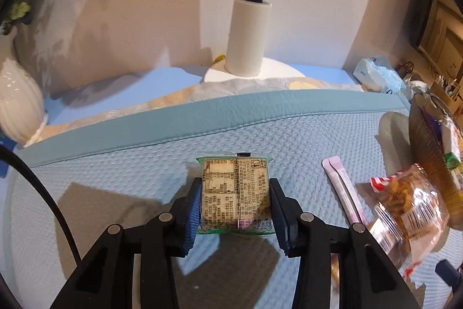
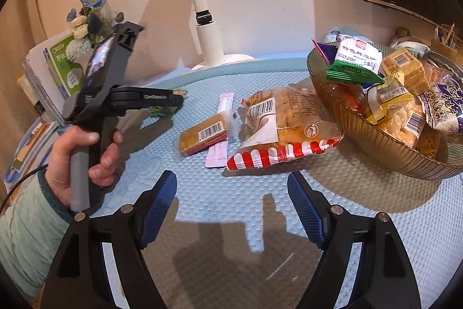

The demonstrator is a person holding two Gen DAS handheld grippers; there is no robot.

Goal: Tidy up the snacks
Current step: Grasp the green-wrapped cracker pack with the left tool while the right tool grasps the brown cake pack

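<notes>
A pale blue textured mat [image 2: 231,193] with a smooth teal border covers the table, and everything in the task sits on it. Biggest on it is the ribbed amber glass bowl [image 2: 376,135] at the right, heaped with wrapped snacks — a white-and-green packet, yellow wafer blocks, a purple-printed bag. Leaning against the bowl's near wall is a clear bag of golden pastries with a red-and-white striped end [image 2: 277,132]. Just left of that bag lies a flat brown wafer bar in clear wrap with a barcode [image 2: 204,135], resting partly on a slim pink sachet stick [image 2: 224,103].

Behind the mat stands a white lamp post on a round base [image 1: 246,48]; a white ribbed vase [image 1: 17,103] with blue flowers and a stack of booklets sit at the far left.

The left gripper [image 1: 235,194], held by a hand [image 2: 84,158] in a pale green sleeve, has its blue pads pressed against both sides of a small square cracker pack in green-edged clear wrap [image 1: 235,190], label side up — the pack is clamped, low over the mat near its far edge. The right gripper [image 2: 233,207] hovers over bare mat with its jaws spread wide and nothing between them, the striped bag just beyond its tips.
</notes>
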